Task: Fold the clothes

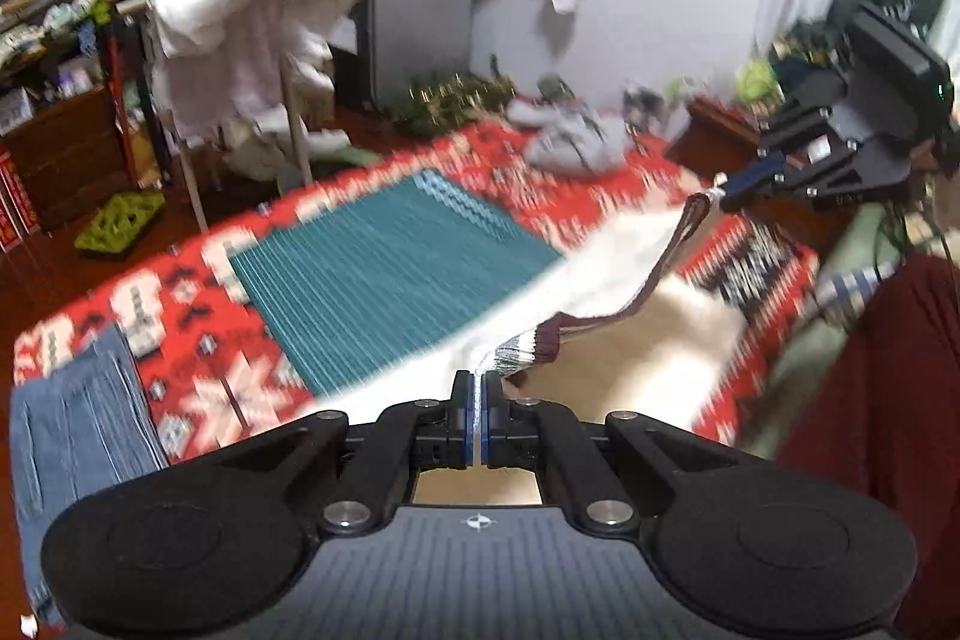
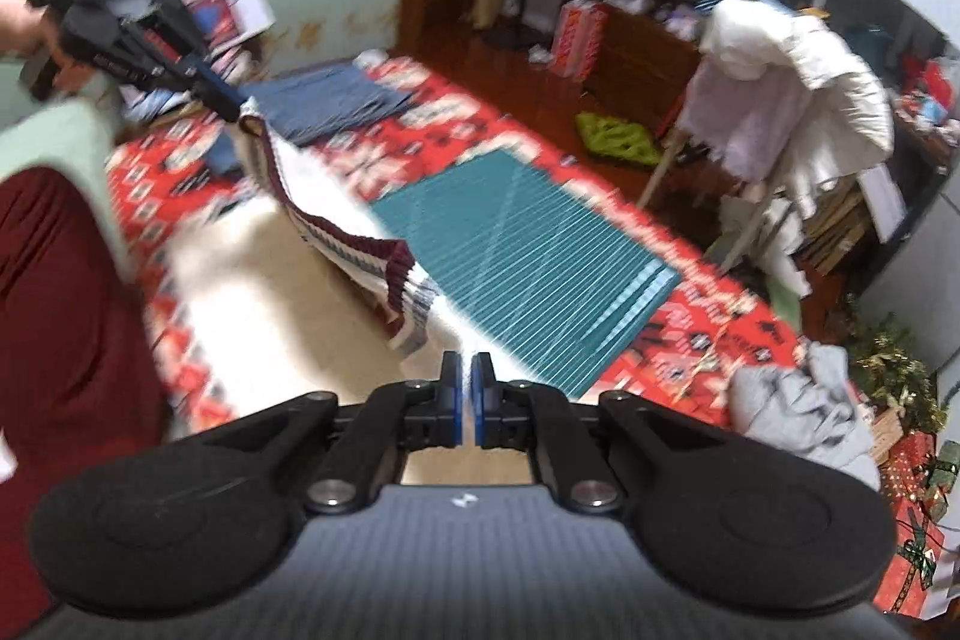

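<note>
Left wrist view: left gripper (image 1: 478, 400) clamped on striped hem of white garment (image 1: 606, 256), hem edge running up-right to right gripper (image 1: 729, 193), pinched on the far corner. Right wrist view: right gripper (image 2: 466, 388) closed on white cloth, garment (image 2: 336, 220) hanging between both above teal cutting mat (image 2: 516, 244) on red blanket (image 2: 690, 334); long axis gripper-to-gripper, equal reach.

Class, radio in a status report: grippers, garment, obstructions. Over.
Left hand-held gripper and right hand-held gripper both shut on white sweater hem. Sweater lifted above teal mat. Nothing blocking.
</note>
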`<state>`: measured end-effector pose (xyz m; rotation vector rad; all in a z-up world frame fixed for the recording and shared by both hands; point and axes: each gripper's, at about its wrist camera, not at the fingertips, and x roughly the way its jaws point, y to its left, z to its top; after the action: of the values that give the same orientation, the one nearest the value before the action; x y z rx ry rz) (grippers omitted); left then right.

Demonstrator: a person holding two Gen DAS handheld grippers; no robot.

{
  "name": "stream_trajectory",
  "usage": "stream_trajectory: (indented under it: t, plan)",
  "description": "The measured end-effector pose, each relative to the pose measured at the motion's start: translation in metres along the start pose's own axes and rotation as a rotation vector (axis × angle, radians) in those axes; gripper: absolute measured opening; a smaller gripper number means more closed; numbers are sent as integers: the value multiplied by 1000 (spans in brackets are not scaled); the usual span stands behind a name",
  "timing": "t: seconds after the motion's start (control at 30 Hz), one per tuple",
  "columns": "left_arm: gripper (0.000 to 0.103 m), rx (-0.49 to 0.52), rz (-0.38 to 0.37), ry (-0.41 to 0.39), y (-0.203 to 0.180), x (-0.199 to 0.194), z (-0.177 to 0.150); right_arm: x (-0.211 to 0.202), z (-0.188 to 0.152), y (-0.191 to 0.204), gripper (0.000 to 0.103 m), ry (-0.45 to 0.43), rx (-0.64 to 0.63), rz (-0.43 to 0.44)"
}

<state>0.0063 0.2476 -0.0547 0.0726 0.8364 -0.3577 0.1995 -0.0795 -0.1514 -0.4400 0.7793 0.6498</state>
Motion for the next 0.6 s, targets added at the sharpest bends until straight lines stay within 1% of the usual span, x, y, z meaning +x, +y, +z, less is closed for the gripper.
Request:
stream_trajectory:
  t: [0.07, 0.1, 0.17, 0.27, 0.33, 0.4, 0.43, 0.47, 0.5, 0.53, 0.57, 0.6]
  plan:
    - [2, 8, -14, 38, -13, -5, -11, -1, -6, 13, 3, 46, -23, 37]
    - [2, 1, -17, 75, -17, -2, -17, 2, -8, 16, 3, 58, -31, 40]
    - [2, -21, -27, 109, -20, 1, -23, 4, -9, 18, 5, 86, -18, 73]
    - [6, -54, -42, 156, -22, 5, -32, 0, -9, 17, 8, 96, -2, 103]
    - [7, -96, -32, 143, -17, 2, -31, 0, -9, 6, 10, 80, 42, 94]
    - [7, -148, -18, 119, -8, -1, -30, -1, -8, -4, 16, 62, 88, 84]
    - [11, -179, -8, 102, -3, -1, -28, -2, -9, -11, 19, 49, 131, 65]
    - [18, -211, 2, 85, 3, -2, -27, -4, -11, -19, 21, 25, 185, 35]
    - [23, -265, 16, 62, 11, -2, -26, -5, -12, -28, 22, 0, 239, 5]
    - [35, -321, 31, 38, 19, -1, -26, -7, -15, -38, 25, -30, 305, -20]
    - [39, -377, 47, 13, 27, 0, -25, -9, -17, -48, 27, -64, 383, -41]
    - [39, -440, 50, -12, 36, 2, -23, -11, -21, -61, 28, -100, 477, -52]
